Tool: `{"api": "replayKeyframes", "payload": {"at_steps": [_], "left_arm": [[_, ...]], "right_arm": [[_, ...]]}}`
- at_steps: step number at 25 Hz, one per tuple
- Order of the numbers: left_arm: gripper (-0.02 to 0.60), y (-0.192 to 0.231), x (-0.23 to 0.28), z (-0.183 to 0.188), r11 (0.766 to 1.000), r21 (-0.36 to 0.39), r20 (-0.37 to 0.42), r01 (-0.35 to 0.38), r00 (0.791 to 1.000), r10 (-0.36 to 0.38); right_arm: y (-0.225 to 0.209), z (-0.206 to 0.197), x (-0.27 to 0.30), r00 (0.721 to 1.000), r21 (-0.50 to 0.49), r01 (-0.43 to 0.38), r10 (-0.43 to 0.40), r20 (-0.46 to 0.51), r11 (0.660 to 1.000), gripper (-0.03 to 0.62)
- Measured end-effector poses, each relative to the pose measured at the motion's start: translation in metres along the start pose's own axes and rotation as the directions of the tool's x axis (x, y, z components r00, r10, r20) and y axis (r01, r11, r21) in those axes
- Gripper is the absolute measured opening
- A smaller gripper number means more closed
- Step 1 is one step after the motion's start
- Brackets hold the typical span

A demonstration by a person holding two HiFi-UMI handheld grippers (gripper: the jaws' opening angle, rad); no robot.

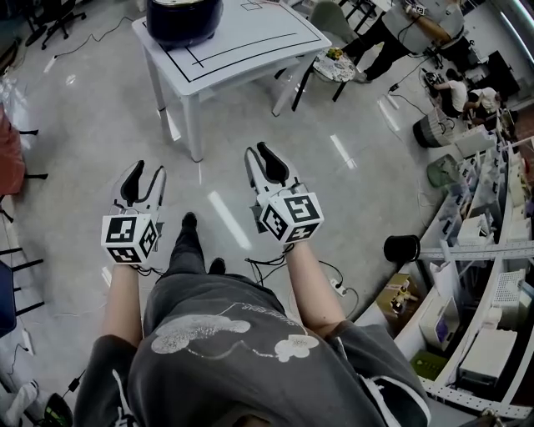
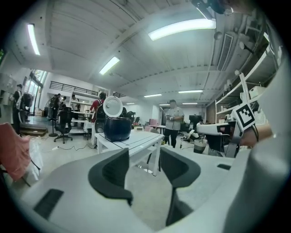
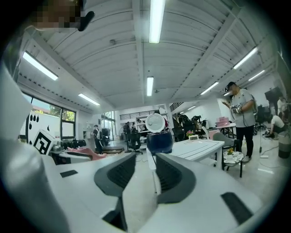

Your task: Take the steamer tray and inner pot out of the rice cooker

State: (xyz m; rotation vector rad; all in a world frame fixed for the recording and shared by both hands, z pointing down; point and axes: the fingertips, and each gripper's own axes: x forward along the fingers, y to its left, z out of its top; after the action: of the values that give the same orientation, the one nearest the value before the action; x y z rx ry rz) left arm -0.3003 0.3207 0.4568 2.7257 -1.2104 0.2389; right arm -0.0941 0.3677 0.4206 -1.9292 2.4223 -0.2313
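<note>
In the head view, the person stands on a pale floor with both grippers held out in front, well short of a white table (image 1: 250, 42) at the top of the frame. The dark blue rice cooker (image 1: 183, 18) sits on the table's far left part, cut off by the picture's edge. The left gripper (image 1: 147, 173) has its two dark-padded jaws spread in a clear V with only floor under them. The right gripper (image 1: 259, 154) shows a narrower gap, also over bare floor. Neither touches anything. In the left gripper view, the left gripper (image 2: 143, 157) is released: its jaws stand moderately apart, and between them show only floor and a table leg. Beyond them the rice cooker (image 2: 117, 128) stands on the near left corner of the table (image 2: 136, 139), its round white lid (image 2: 112, 107) raised upright. The steamer tray and inner pot cannot be made out from here. In the right gripper view, the right gripper (image 3: 144, 161) is also unclenched and empty, with its ribbed pads only slightly apart. The rice cooker (image 3: 159, 141) appears straight ahead above the gap, on the table's (image 3: 200, 148) end, with its lid (image 3: 155, 123) up, well apart from the jaws.
</note>
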Motion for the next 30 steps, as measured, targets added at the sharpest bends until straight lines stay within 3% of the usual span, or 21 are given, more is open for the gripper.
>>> {"api": "replayKeyframes", "payload": {"at_steps": [1, 2, 5, 8, 13, 30], "left_arm": [[0.248, -0.004, 0.001, -0.001, 1.0, -0.001, -0.001, 0.015, 1.0, -0.015], [0.277, -0.008, 0.002, -0.003, 1.0, 0.001, -0.004, 0.031, 1.0, -0.031], [0.341, -0.012, 0.009, -0.009, 0.998, 0.002, -0.015, 0.062, 0.998, -0.062], [0.38, -0.013, 0.023, -0.016, 0.995, -0.042, -0.037, 0.085, 0.996, -0.087], [0.393, 0.0, 0.059, -0.016, 0.994, -0.07, -0.057, 0.081, 0.995, -0.085], [0.393, 0.113, 0.207, 0.046, 0.996, -0.056, -0.069, 0.074, 0.995, -0.078]], "right_arm": [[0.0, 0.0, 0.0, 1.0, 0.012, -0.009, 0.009, 0.006, 1.0, 0.195], [0.0, -0.001, 0.0, 1.0, 0.026, -0.015, 0.015, 0.009, 1.0, 0.252], [-0.005, -0.008, 0.003, 1.0, 0.056, -0.012, 0.012, -0.003, 0.998, 0.292], [-0.015, -0.012, 0.005, 1.0, 0.066, 0.006, -0.004, -0.018, 0.998, 0.302], [-0.043, -0.012, 0.027, 0.999, 0.066, 0.034, -0.032, -0.038, 0.997, 0.305], [-0.109, 0.012, 0.194, 0.997, 0.111, 0.058, -0.053, -0.05, 0.992, 0.305]]}}
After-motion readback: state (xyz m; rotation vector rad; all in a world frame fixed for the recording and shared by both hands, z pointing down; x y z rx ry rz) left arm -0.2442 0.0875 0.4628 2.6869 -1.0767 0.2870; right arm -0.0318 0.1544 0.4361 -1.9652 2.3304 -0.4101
